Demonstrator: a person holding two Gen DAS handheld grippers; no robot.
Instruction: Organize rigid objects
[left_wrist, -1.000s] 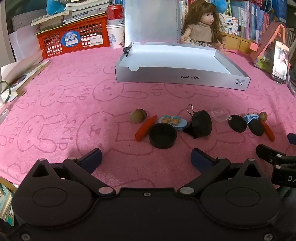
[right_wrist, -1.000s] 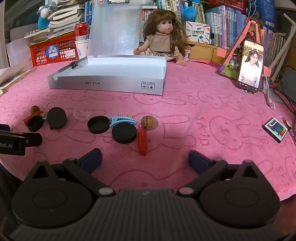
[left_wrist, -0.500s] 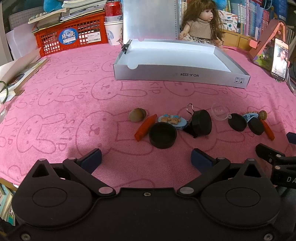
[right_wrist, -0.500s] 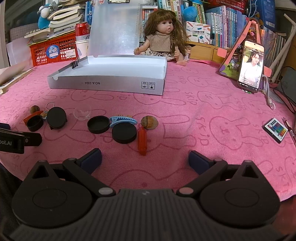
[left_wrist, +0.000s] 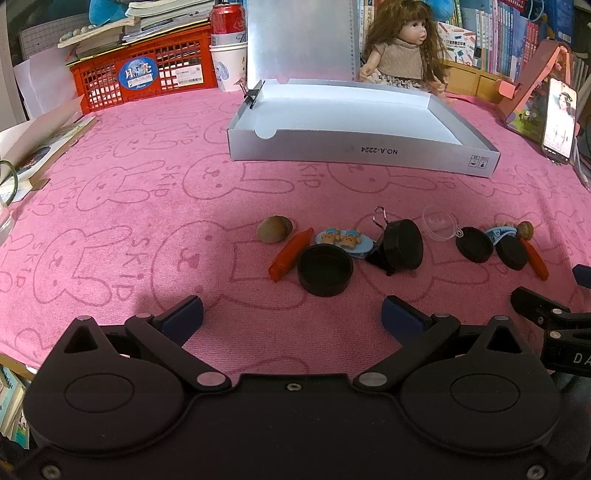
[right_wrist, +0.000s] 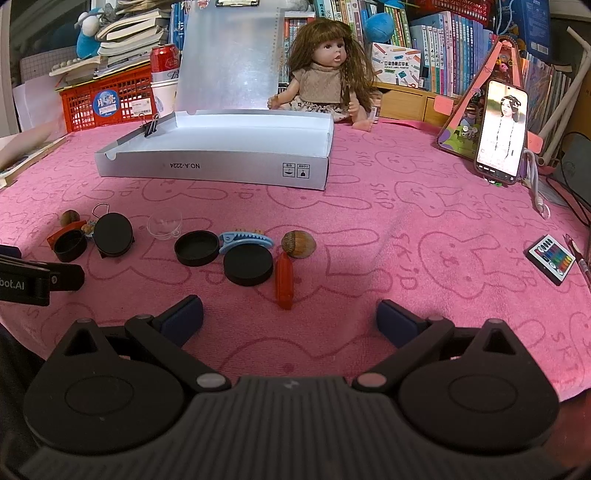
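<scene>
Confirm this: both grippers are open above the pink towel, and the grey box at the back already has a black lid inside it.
Not quite. The grey box looks empty in the right wrist view; the black lids lie on the pink towel. Left gripper and right gripper are open.

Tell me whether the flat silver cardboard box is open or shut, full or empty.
Open and empty: the flat silver cardboard box has its lid standing upright behind it, and its white floor lies bare in both views.
</scene>
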